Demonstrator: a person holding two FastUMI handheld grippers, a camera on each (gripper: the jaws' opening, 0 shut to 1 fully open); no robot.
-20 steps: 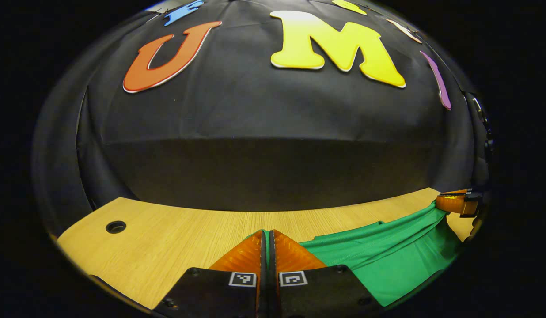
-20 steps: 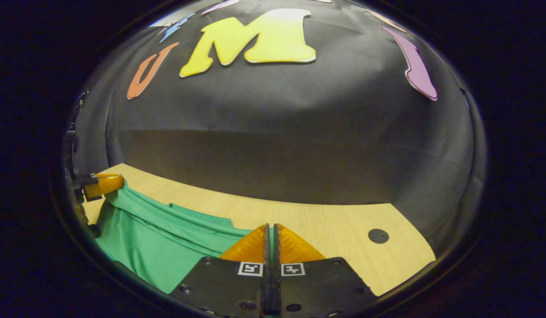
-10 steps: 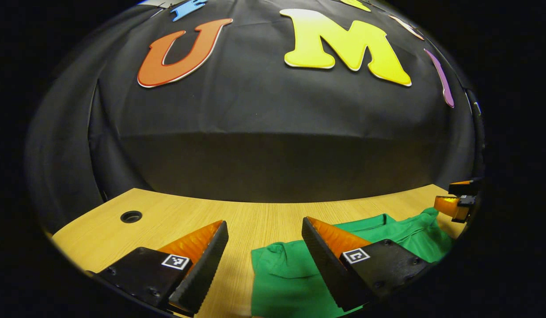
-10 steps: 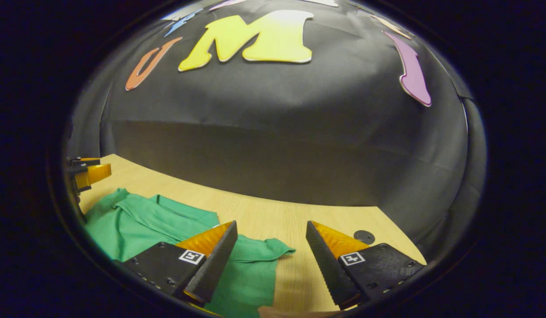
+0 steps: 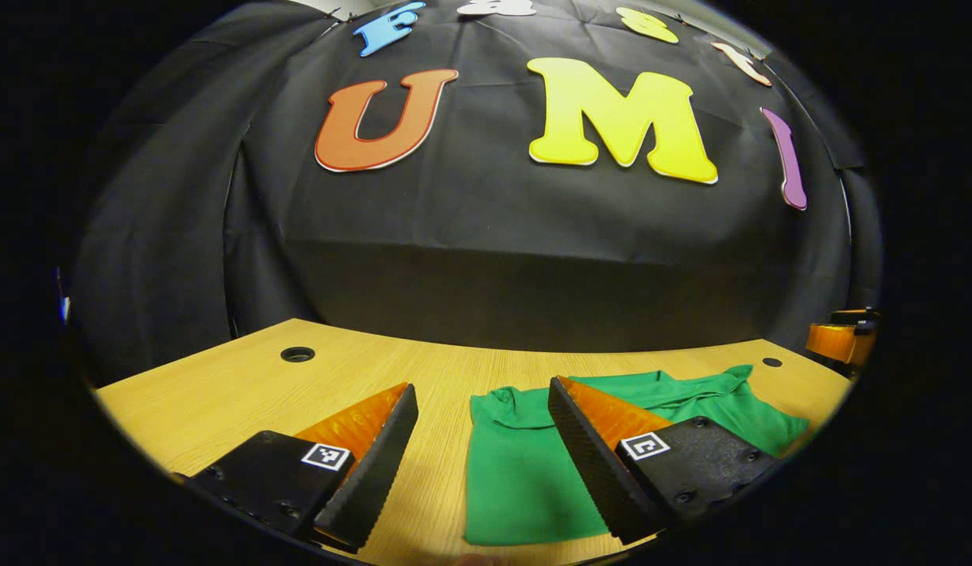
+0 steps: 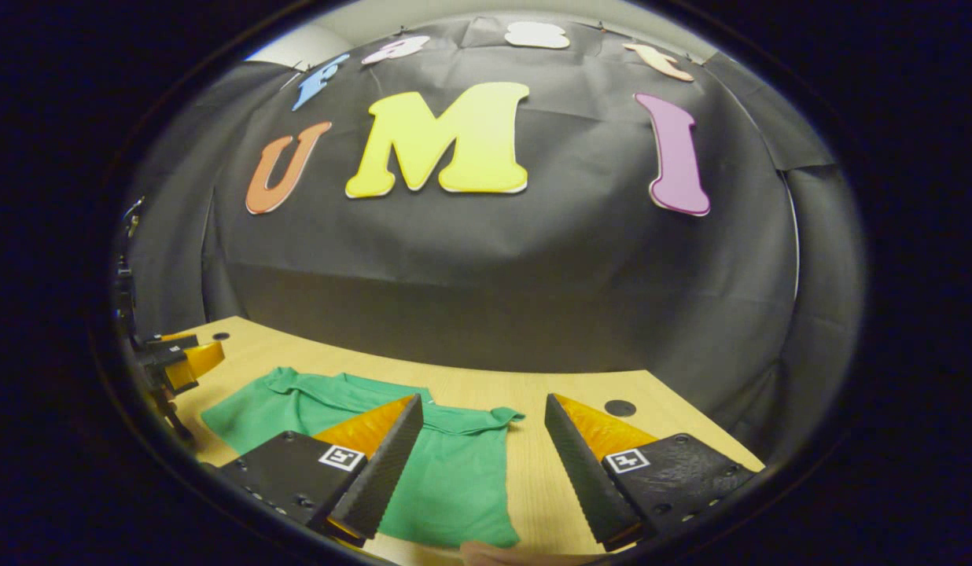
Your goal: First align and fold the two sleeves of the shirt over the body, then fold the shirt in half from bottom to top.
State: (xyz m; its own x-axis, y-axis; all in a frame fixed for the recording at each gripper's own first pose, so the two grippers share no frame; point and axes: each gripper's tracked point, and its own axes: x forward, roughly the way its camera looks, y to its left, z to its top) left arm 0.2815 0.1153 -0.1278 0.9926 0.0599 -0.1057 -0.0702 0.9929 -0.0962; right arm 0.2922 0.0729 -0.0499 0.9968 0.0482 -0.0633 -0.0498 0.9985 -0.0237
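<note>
My left gripper hangs with its fingers spread wide, holding nothing, and my right gripper is spread the same way. A second ago both were pinched on the green shirt; half a second ago they had let go, and since then I have drawn back and up. The shirt now lies flat on the wooden table, just ahead of and below my fingers, as a folded rectangle with the collar edge farthest from me (so I judge the bottom-to-top fold done). In the left gripper view the shirt's left edge lies between my fingers, with a cable hole beyond. The right gripper view gives the shirt's right edge and corner.
</note>
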